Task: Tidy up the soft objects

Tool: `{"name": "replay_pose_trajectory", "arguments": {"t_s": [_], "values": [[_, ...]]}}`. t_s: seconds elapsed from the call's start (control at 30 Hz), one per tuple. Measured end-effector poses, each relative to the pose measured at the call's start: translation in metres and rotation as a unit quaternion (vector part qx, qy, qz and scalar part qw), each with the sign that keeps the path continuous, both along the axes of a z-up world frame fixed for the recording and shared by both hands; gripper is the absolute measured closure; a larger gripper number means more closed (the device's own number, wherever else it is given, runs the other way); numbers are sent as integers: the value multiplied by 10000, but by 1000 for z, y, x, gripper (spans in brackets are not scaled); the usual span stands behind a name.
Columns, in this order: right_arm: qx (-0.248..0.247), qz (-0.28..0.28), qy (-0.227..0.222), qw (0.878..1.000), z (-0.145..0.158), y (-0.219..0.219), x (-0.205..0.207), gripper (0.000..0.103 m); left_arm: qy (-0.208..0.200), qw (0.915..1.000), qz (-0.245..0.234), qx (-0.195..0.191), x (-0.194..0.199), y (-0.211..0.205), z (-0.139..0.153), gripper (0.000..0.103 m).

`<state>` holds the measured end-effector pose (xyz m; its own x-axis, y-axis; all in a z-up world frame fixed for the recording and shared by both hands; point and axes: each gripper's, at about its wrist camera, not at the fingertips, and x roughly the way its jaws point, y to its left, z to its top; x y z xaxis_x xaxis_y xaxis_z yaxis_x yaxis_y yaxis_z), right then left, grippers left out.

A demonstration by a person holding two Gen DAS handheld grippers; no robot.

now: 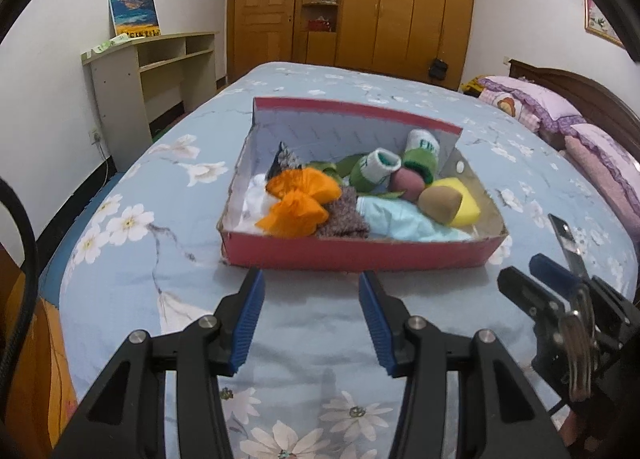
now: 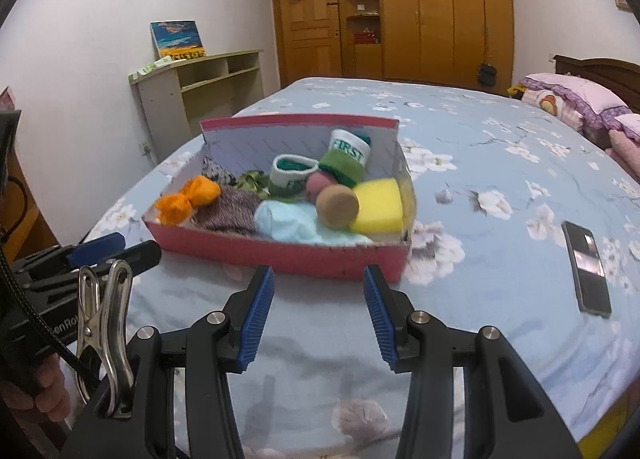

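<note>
A red cardboard box sits on the bed and holds soft things: an orange cloth, a knitted grey-purple piece, a light blue cloth, a brown ball, a pink ball, a yellow sponge and two green-white socks. My left gripper is open and empty just in front of the box. My right gripper is open and empty, also just in front of the box.
A black phone lies on the blue floral bedsheet right of the box. Pink pillows lie at the far right. A beige shelf desk and a wooden wardrobe stand beyond the bed.
</note>
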<state>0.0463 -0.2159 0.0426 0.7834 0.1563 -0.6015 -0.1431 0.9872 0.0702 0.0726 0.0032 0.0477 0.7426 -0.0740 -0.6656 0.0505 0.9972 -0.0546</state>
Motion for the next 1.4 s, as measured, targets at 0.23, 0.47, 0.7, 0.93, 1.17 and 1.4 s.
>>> {"name": "replay_pose_trajectory", "arguments": {"t_s": [0.23, 0.47, 0.7, 0.93, 1.17, 1.4], "values": [[-76, -165, 42, 9998, -24, 1, -3, 56, 256, 9996, -34, 128, 1, -11, -32, 52], [-76, -188, 136, 9997, -38, 2, -1, 56, 355, 9992, -71, 180, 6, -15, -45, 52], [25, -286, 202, 9994, -42, -1, 0, 56, 414, 9991, 7, 132, 8, -12, -49, 52], [30, -285, 223, 9993, -43, -1, 0, 56, 430, 9989, -11, 159, 8, -14, -49, 52], [25, -289, 238, 9993, -45, 0, 1, 56, 452, 9988, 28, 162, 8, -14, -50, 52], [27, -295, 241, 9993, -44, -1, 1, 56, 452, 9988, 51, 183, 9, -14, -51, 52]]}}
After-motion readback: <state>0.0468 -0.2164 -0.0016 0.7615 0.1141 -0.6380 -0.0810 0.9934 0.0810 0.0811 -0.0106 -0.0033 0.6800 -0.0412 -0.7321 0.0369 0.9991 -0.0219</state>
